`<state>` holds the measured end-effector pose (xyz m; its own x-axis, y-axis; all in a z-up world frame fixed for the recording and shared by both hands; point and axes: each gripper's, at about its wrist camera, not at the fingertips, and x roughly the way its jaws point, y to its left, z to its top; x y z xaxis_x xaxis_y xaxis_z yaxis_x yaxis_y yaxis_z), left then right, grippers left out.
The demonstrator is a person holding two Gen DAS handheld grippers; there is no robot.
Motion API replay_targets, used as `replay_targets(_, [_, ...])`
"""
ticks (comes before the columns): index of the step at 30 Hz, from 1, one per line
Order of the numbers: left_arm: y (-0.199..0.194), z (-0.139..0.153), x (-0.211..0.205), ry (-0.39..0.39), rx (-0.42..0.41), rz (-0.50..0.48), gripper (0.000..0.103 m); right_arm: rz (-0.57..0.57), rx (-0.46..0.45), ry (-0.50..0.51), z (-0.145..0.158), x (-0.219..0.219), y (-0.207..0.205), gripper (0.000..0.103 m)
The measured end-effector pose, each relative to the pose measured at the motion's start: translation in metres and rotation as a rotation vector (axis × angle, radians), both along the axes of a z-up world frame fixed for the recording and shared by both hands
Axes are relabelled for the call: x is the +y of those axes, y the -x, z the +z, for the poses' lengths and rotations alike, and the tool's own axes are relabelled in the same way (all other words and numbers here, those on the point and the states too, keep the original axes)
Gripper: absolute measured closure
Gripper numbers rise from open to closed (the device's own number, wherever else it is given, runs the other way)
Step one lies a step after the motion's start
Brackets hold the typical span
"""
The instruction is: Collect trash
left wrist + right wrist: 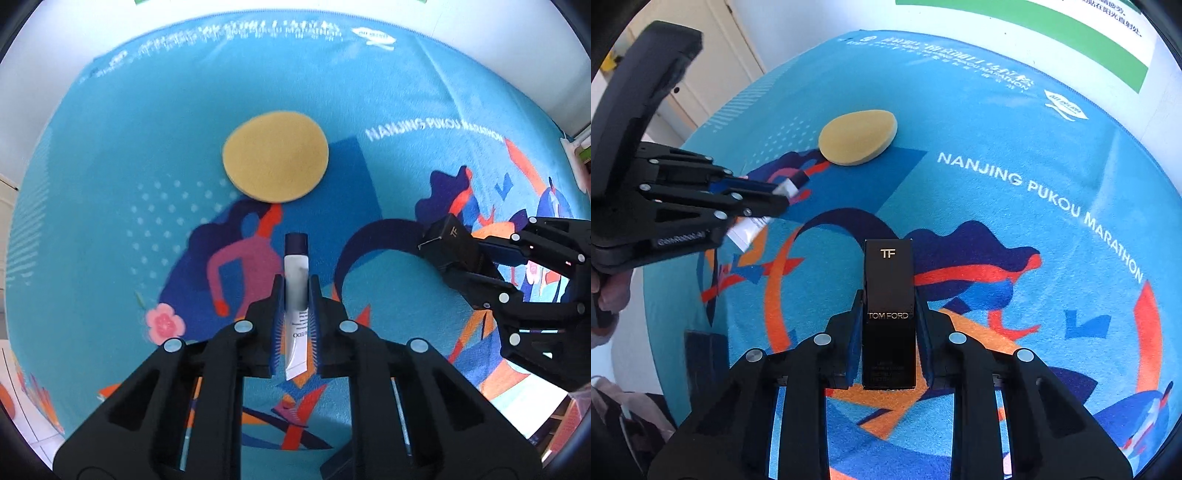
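Note:
My left gripper [296, 291] is shut on a white cosmetic tube [295, 314] with a dark cap, held above the blue printed cloth [110, 166]. My right gripper [888, 306] is shut on a black Tom Ford box [888, 288], also above the cloth. In the left wrist view the right gripper [456, 258] with the black box [445, 245] is at the right. In the right wrist view the left gripper [775, 201] with the tube [750, 229] is at the left. A round yellow sponge pad [275, 157] lies on the cloth ahead; it also shows in the right wrist view [857, 137].
The blue marathon cloth [997, 129] covers the table. A white wall with a green-edged poster [1071, 33] stands behind it. White cabinet doors [713, 70] are at the far left. A dark box [701, 354] sits below the table's left edge.

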<state>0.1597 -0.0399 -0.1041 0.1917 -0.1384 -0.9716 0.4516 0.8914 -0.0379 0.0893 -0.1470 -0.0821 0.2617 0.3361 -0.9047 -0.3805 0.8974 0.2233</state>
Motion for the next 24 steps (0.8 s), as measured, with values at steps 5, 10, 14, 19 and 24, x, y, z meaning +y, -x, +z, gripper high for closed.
replay_targets(5, [0.008, 0.013, 0.008, 0.009, -0.020, 0.005, 0.092, 0.007, -0.016, 0.007, 0.009, 0.000, 0.002, 0.077])
replay_targets(10, [0.033, 0.023, 0.018, -0.007, -0.042, 0.024, 0.092, 0.028, -0.040, 0.010, 0.021, 0.007, 0.005, 0.077])
replay_targets(14, [0.040, 0.029, 0.034, -0.016, -0.057, 0.056, 0.092, 0.061, -0.069, 0.007, 0.037, 0.014, 0.009, 0.077])
replay_targets(19, [0.059, 0.035, 0.067, -0.031, -0.072, 0.117, 0.092, 0.123, -0.098, -0.002, 0.053, 0.039, 0.014, 0.077])
replay_targets(24, [0.087, 0.036, 0.116, -0.037, -0.072, 0.209, 0.092, 0.223, -0.127, -0.019, 0.068, 0.084, 0.025, 0.077])
